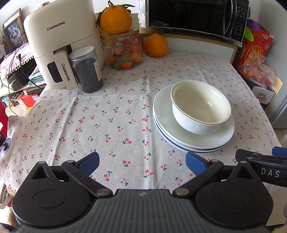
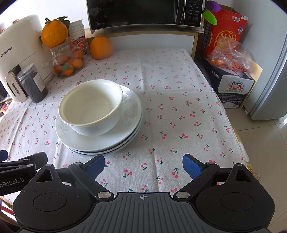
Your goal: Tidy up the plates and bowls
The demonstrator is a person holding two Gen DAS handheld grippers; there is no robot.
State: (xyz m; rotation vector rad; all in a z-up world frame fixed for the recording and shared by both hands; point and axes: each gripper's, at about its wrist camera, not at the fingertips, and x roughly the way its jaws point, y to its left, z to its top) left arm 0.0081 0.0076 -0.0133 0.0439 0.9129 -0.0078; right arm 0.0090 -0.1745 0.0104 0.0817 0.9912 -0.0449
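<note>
A white bowl (image 1: 200,105) (image 2: 91,107) stands upright on a stack of white plates (image 1: 166,125) (image 2: 129,114) on the cherry-print tablecloth. In the left wrist view the stack lies ahead and to the right of my left gripper (image 1: 142,163), which is open with nothing between its blue pads. In the right wrist view the stack lies ahead and to the left of my right gripper (image 2: 143,165), also open and holding nothing. Both grippers hover near the table's front edge, apart from the dishes. Each gripper shows at the edge of the other's view.
A cream air fryer (image 1: 62,41), a dark-filled jar (image 1: 87,69), a glass jar of small fruit (image 1: 125,53) topped by an orange, another orange (image 1: 156,45) and a microwave (image 1: 195,16) line the back. Boxes and a bag (image 2: 229,53) stand right of the table edge.
</note>
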